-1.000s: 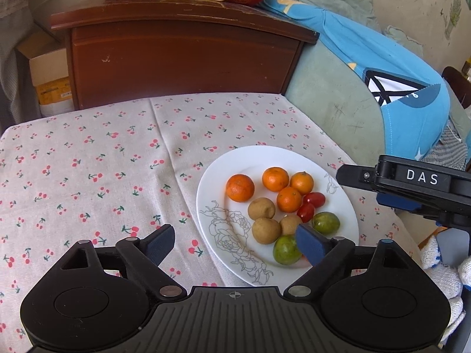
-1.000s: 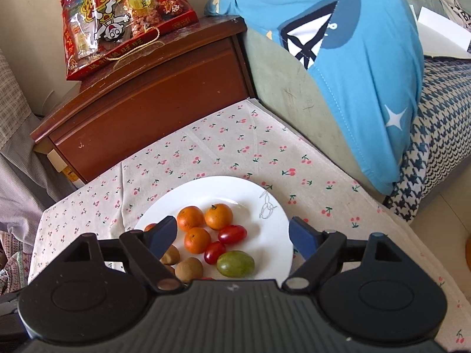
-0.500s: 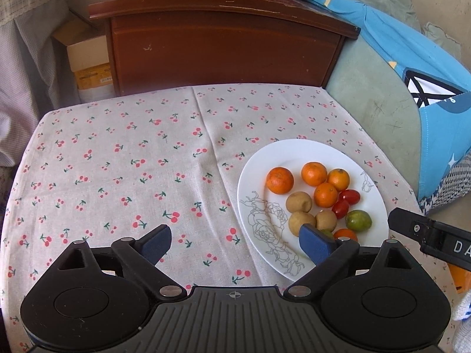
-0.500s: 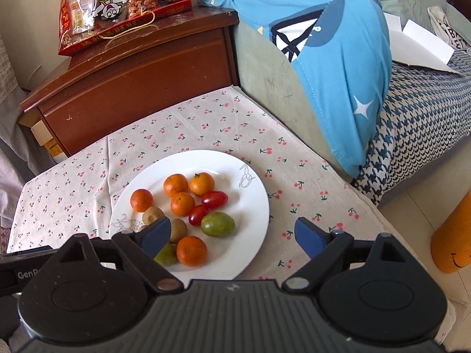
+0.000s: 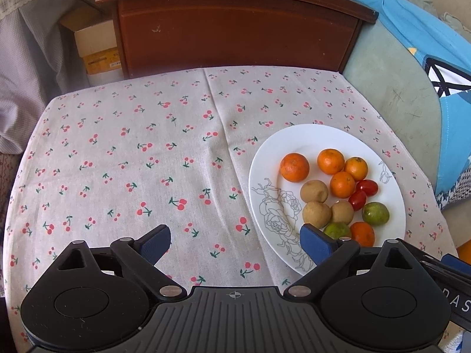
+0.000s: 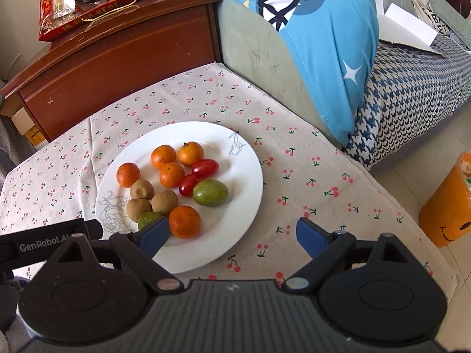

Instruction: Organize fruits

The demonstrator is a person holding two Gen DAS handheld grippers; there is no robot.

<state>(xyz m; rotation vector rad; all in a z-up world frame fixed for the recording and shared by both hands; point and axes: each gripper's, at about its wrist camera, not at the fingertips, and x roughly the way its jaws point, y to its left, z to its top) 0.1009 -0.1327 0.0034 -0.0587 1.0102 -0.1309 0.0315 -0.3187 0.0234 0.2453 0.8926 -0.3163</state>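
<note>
Fruit (image 6: 172, 175) all heaped on plate (image 6: 235, 223) ahead of both jaws (wide apart, empty); nothing sorted onto worktop (image 5: 132, 153) yet.

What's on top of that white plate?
The white plate holds five oranges, three brown fruits, two red tomatoes and two green fruits. One green fruit is partly hidden behind the right gripper.

Both cameras ride low behind their own fingers, tilted down over the cherry-print tablecloth (image 5: 147, 153). The left view faces the wooden cabinet (image 5: 235, 29), with the white plate (image 5: 309, 135) at lower right; the right view sits closer over that plate (image 6: 250, 206), couch at upper right
</note>
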